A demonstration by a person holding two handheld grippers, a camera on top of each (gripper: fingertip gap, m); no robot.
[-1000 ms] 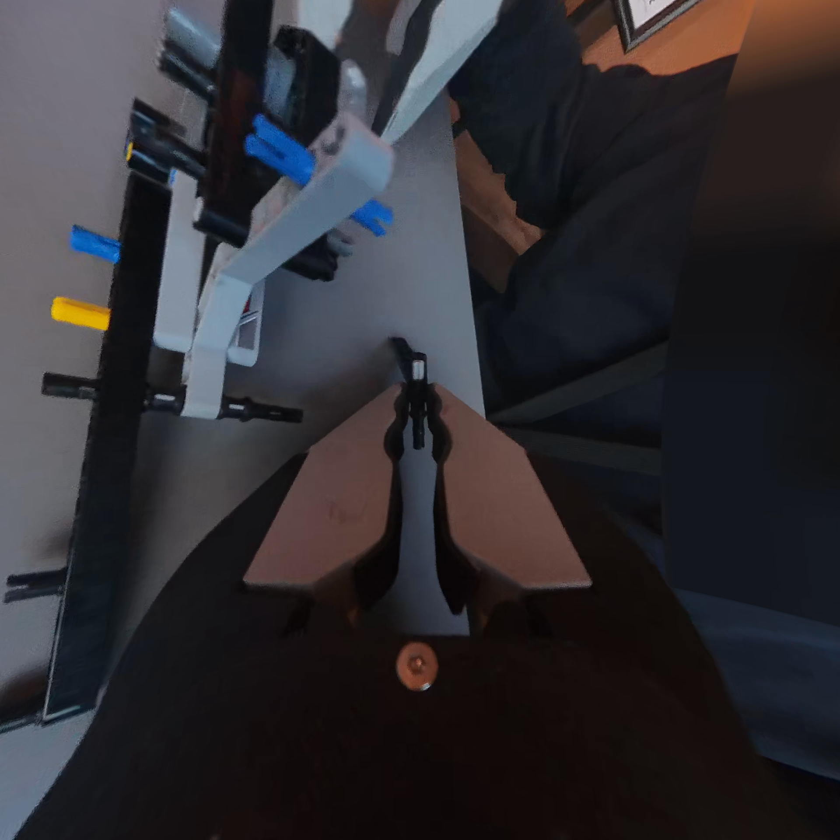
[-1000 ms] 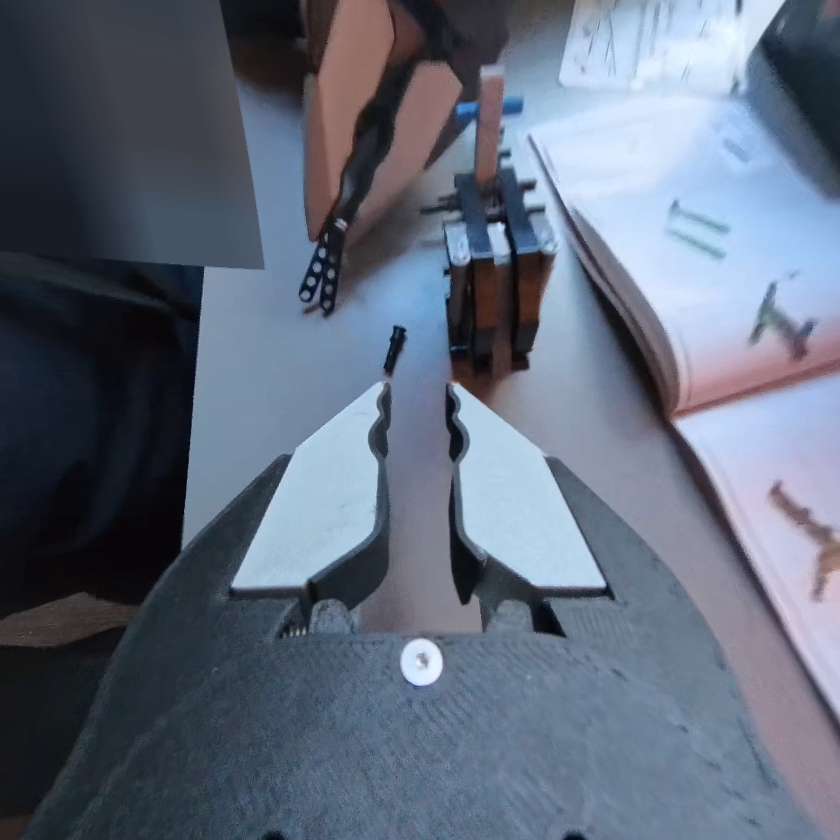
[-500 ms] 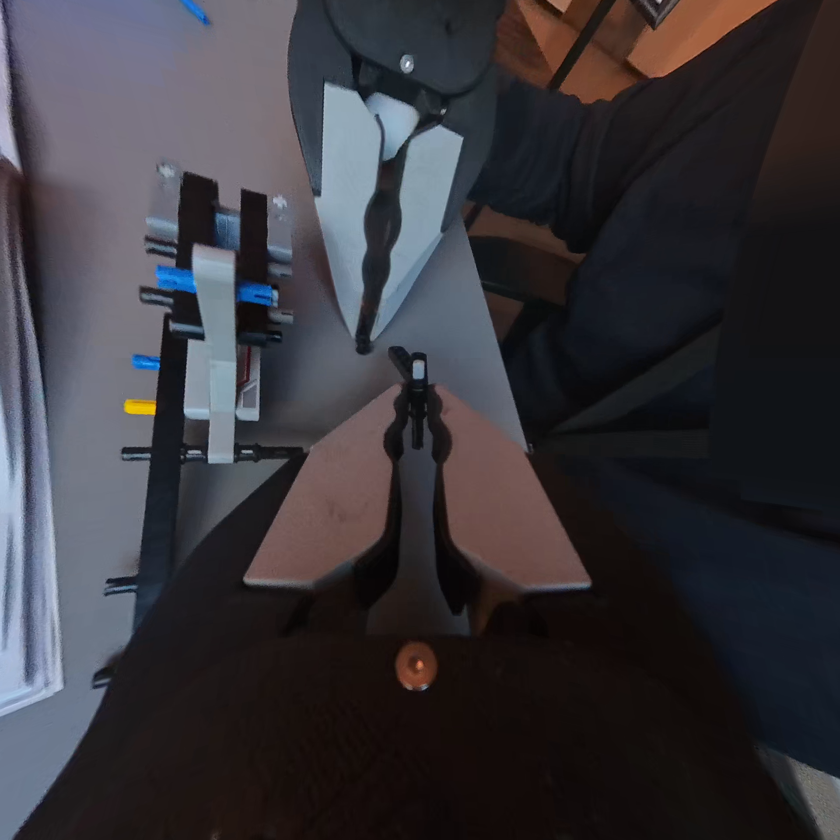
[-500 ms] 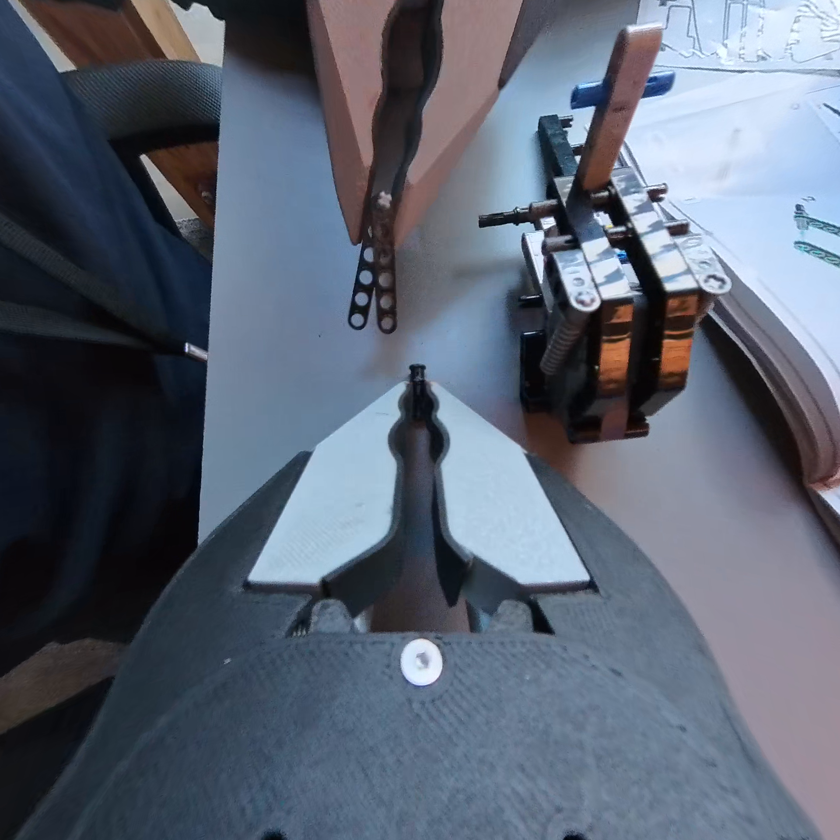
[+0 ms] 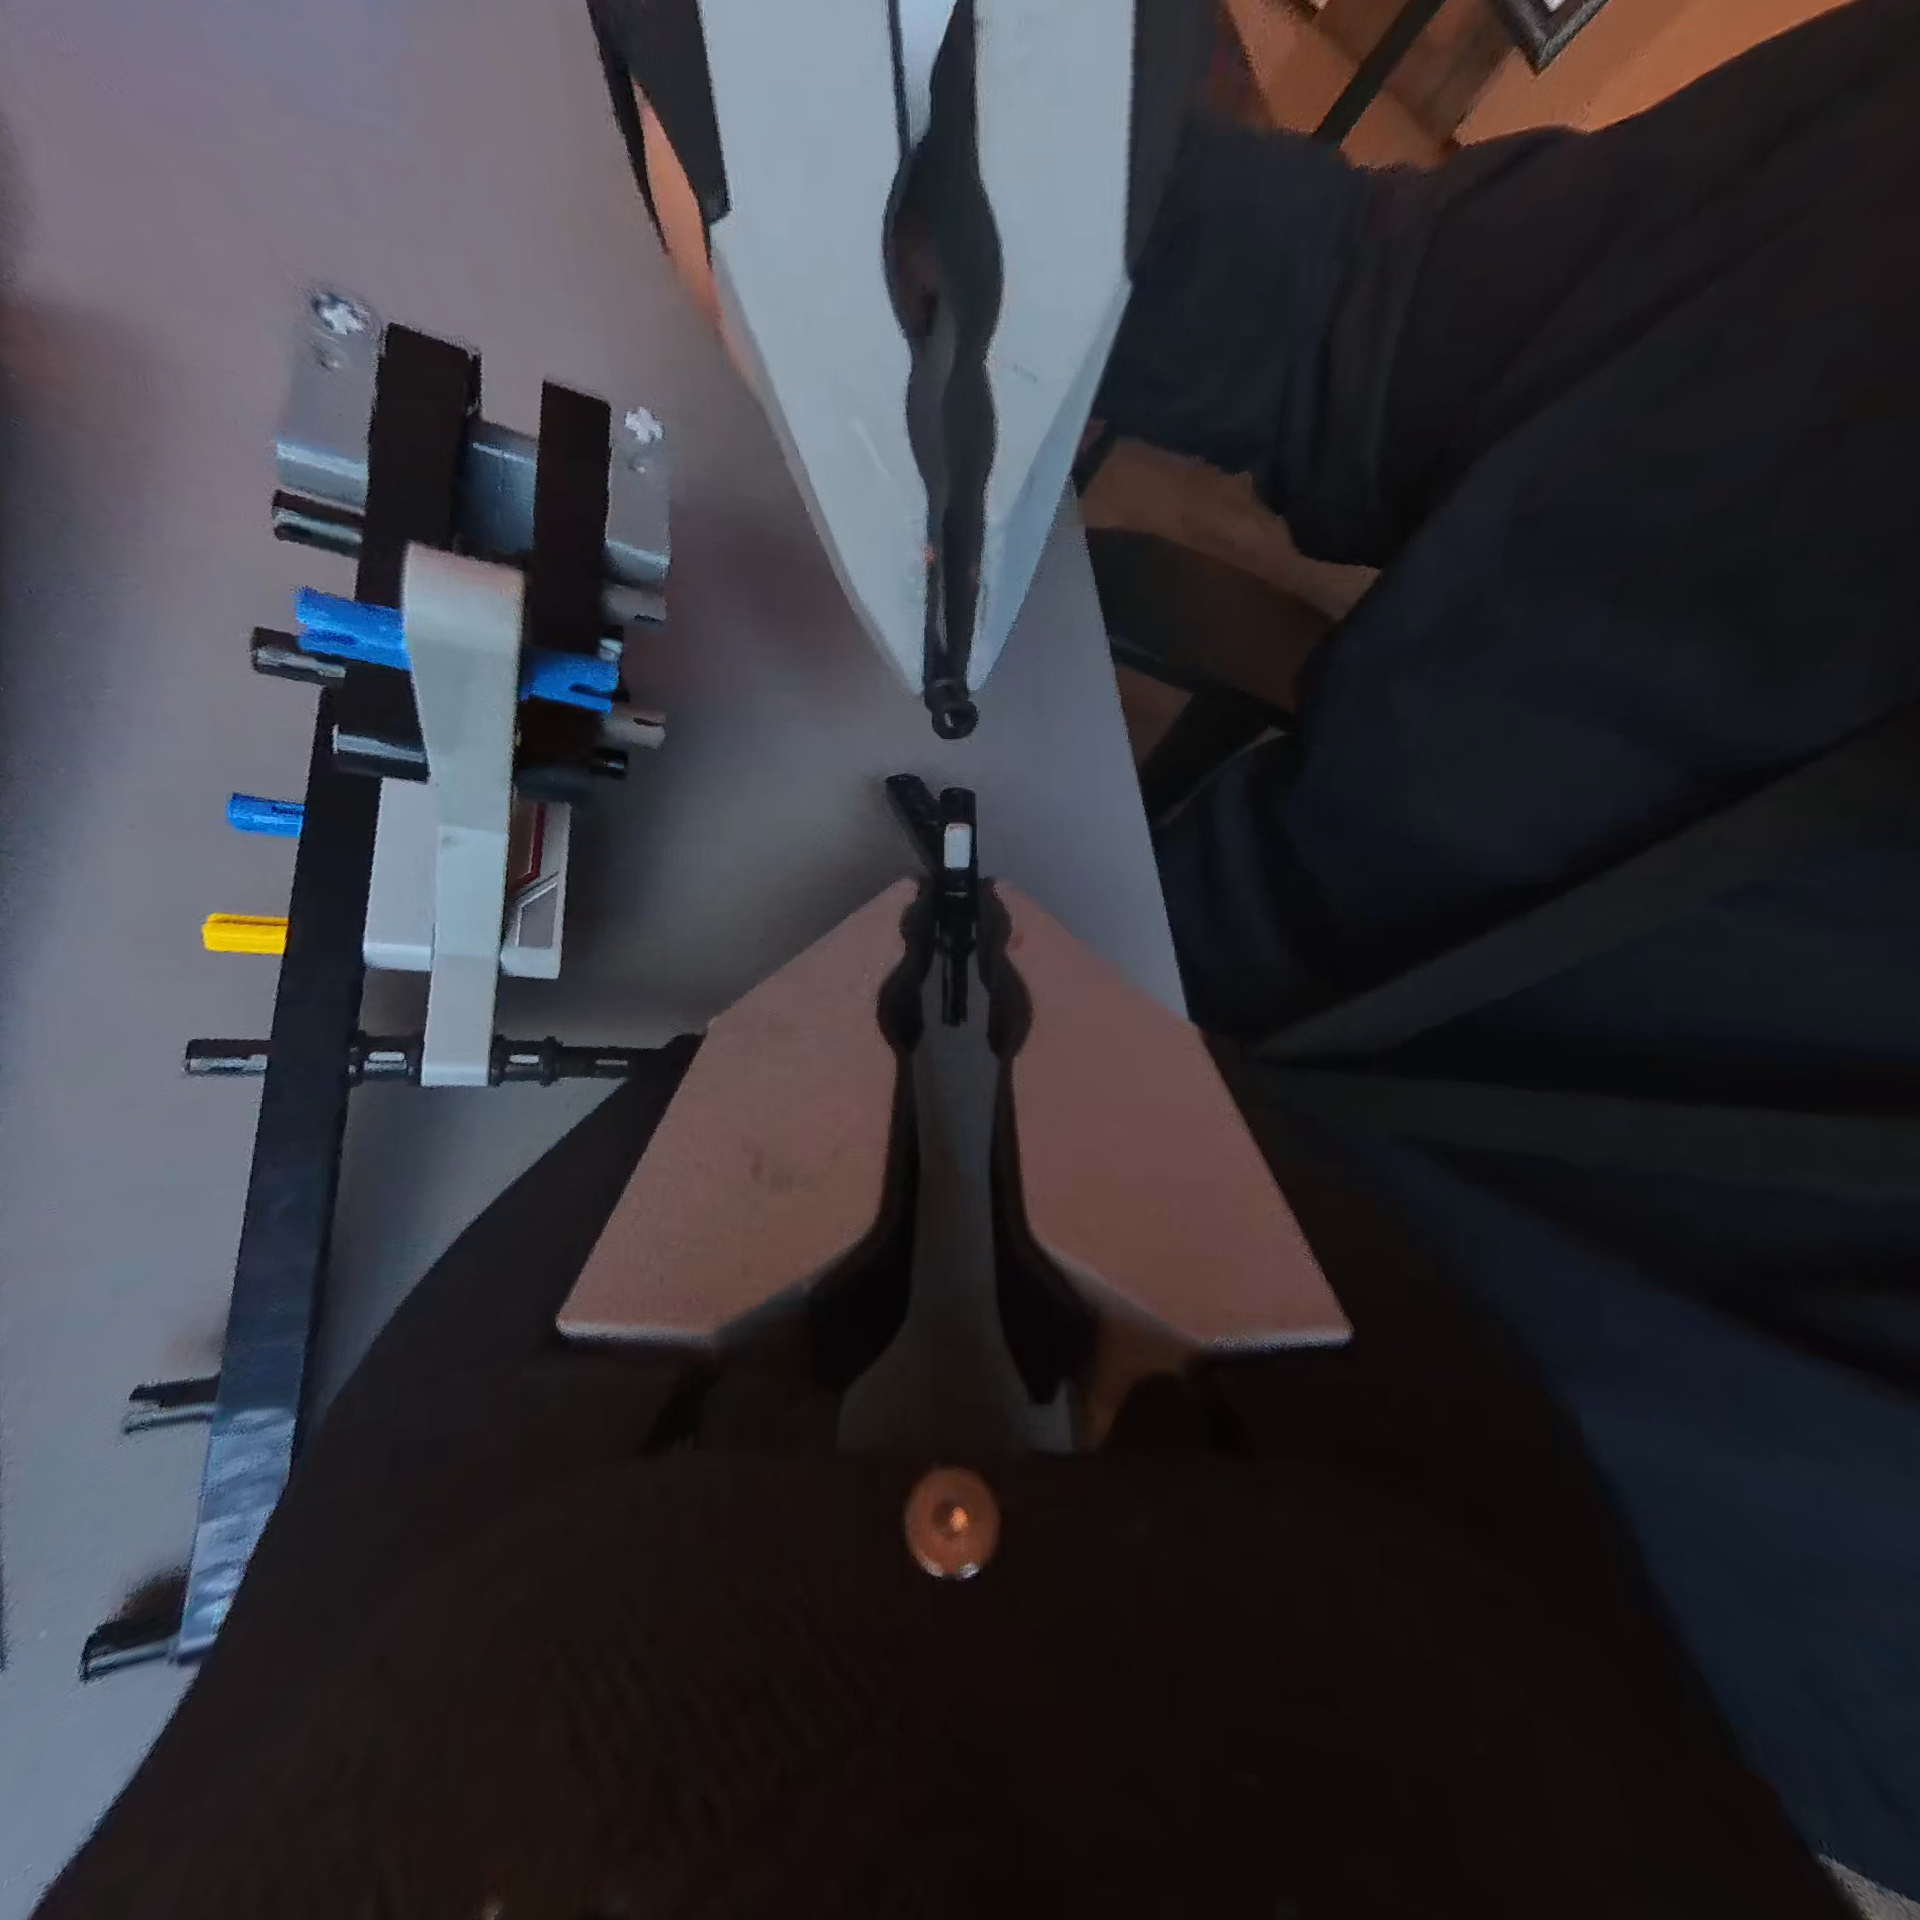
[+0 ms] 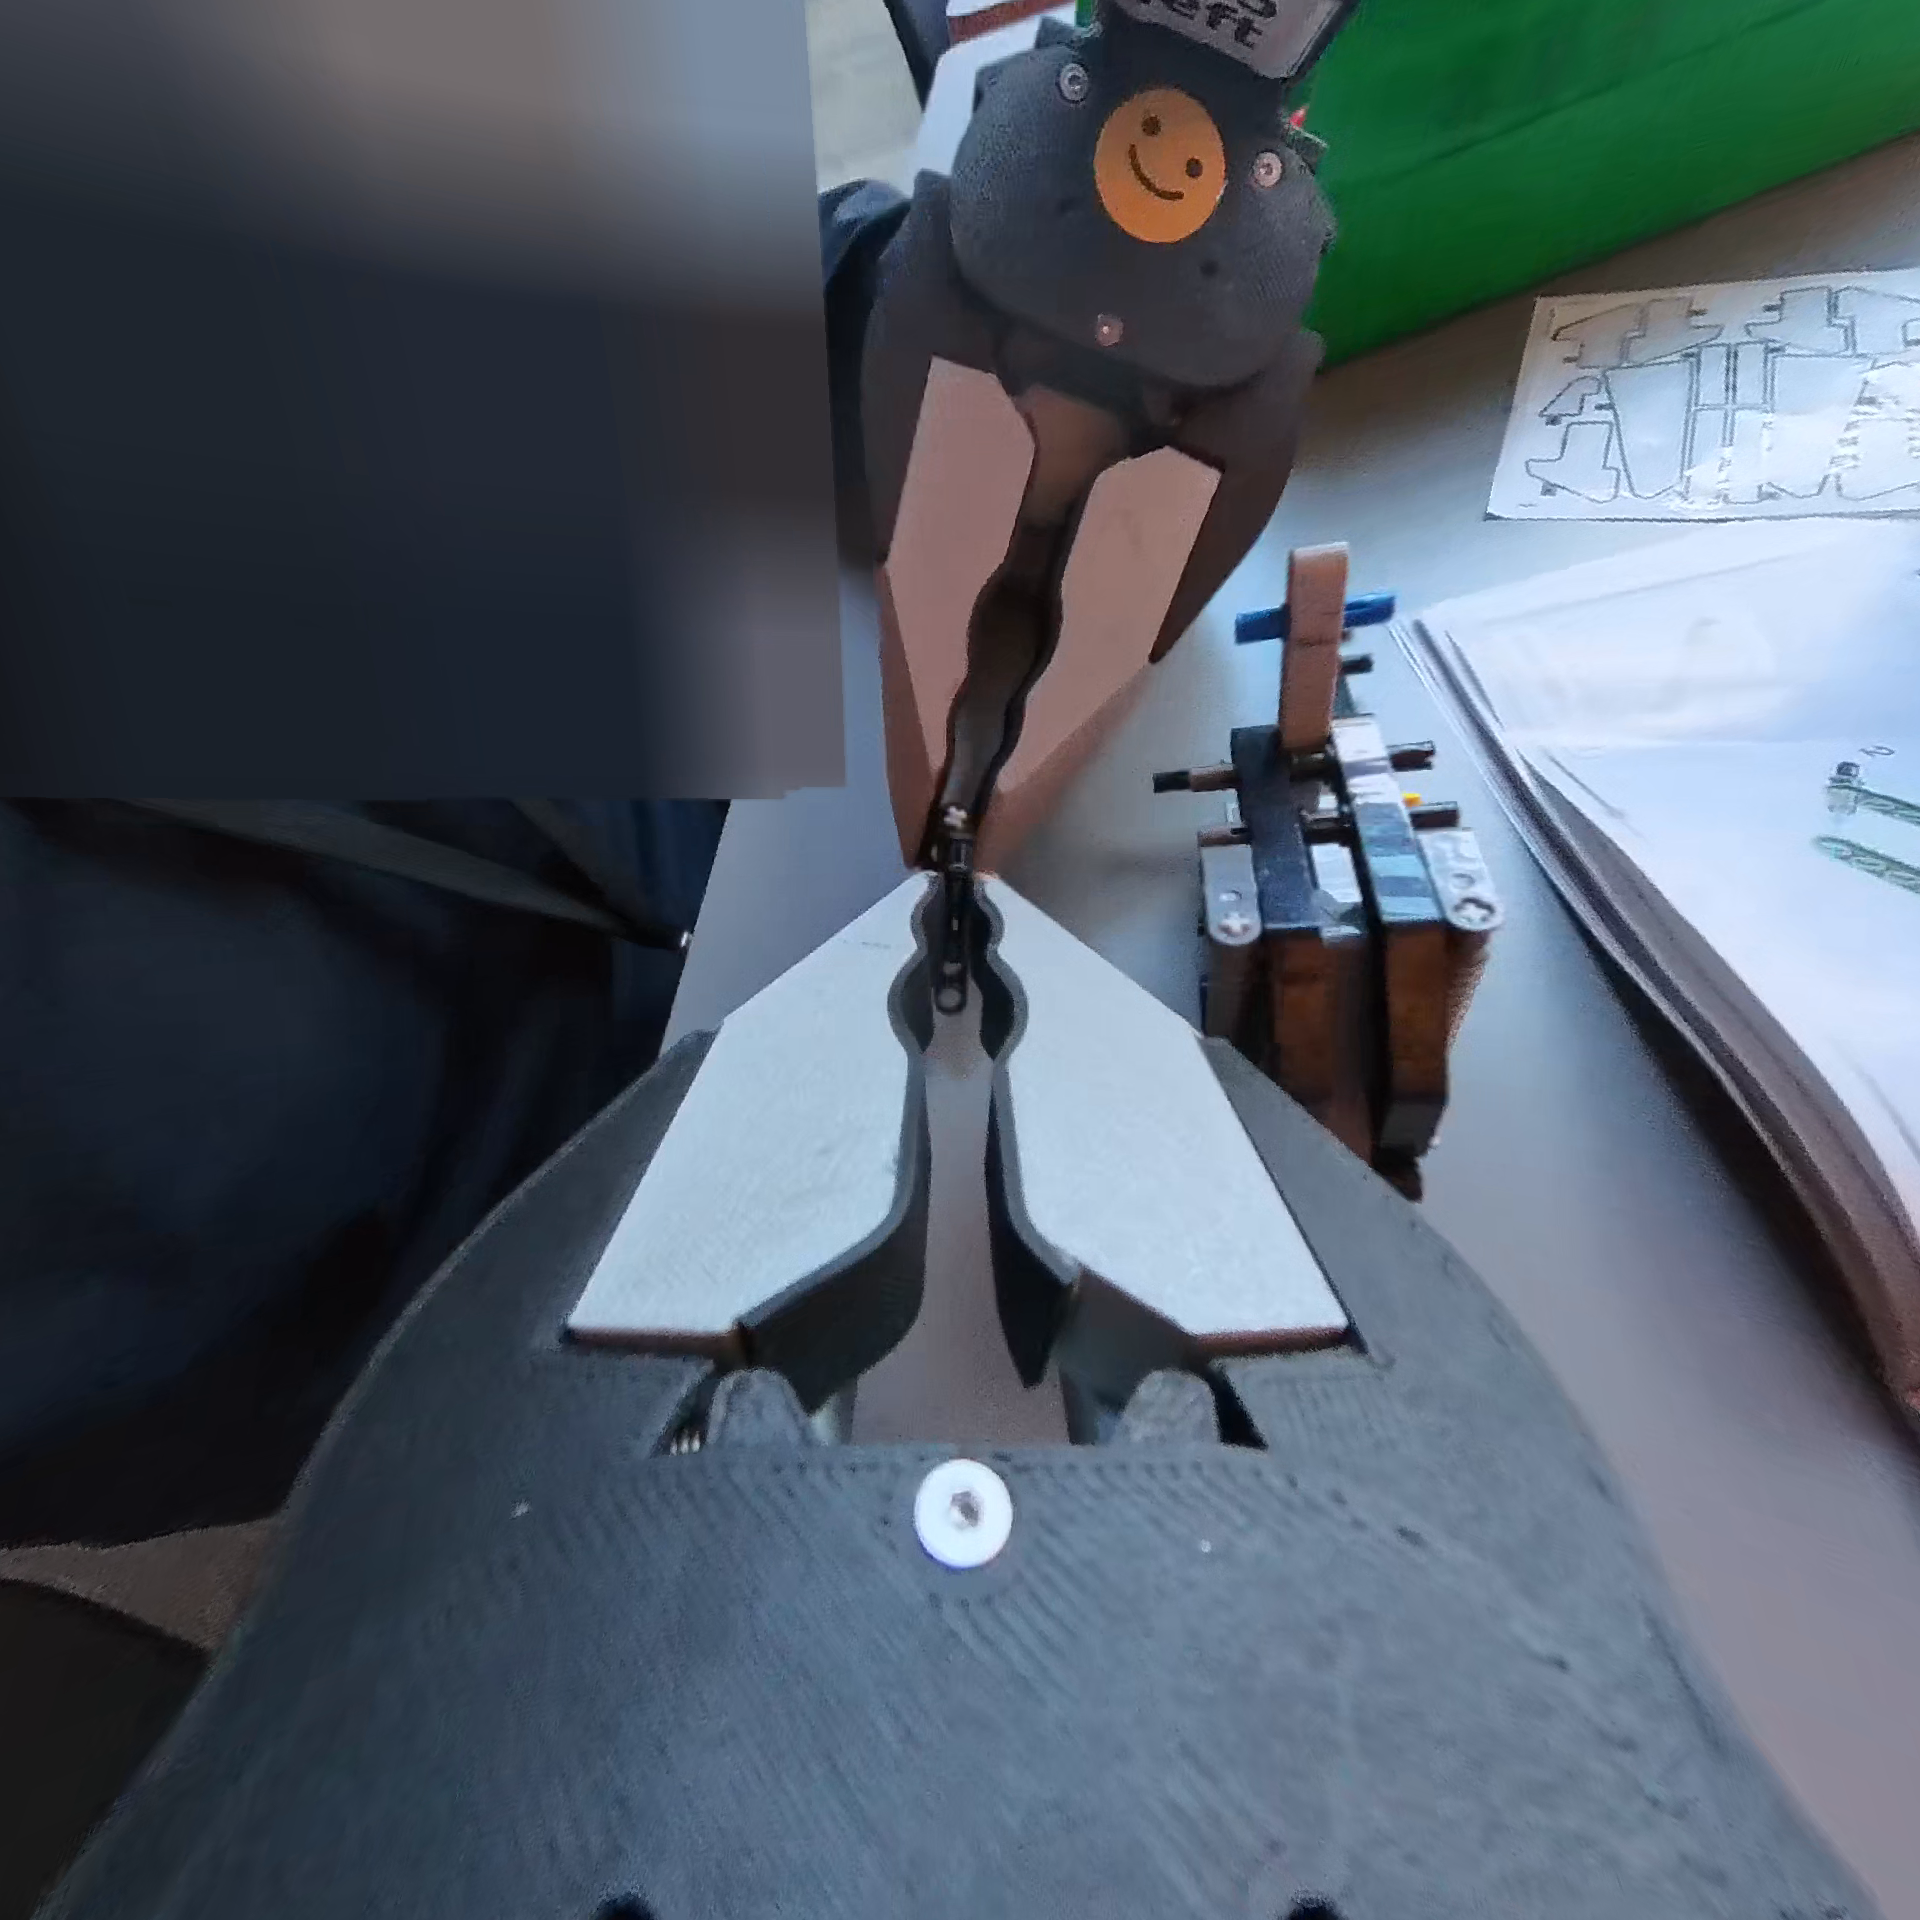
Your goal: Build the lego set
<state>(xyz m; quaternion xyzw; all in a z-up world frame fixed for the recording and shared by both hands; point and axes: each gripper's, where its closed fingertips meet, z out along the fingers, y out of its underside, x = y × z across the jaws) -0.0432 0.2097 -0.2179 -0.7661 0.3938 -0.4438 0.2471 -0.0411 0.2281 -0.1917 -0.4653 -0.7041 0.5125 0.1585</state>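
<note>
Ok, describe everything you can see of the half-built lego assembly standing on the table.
The lego assembly looks like hard plastic. Black beams are sandwiched between grey blocks with cross-shaped holes at one end, and one much longer black beam runs along its side. A pale arm rises upright from the top on a black axle. Blue, yellow and black pins stick out sideways. It rests on the grey table, close beside the open instruction booklet but apart from it. Only the table appears to touch it.

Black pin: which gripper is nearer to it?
Right. The right gripper has its jaws shut on the black pin, which pokes out of their tips. The left gripper faces it, holding a black beam just short of the pin.
</note>
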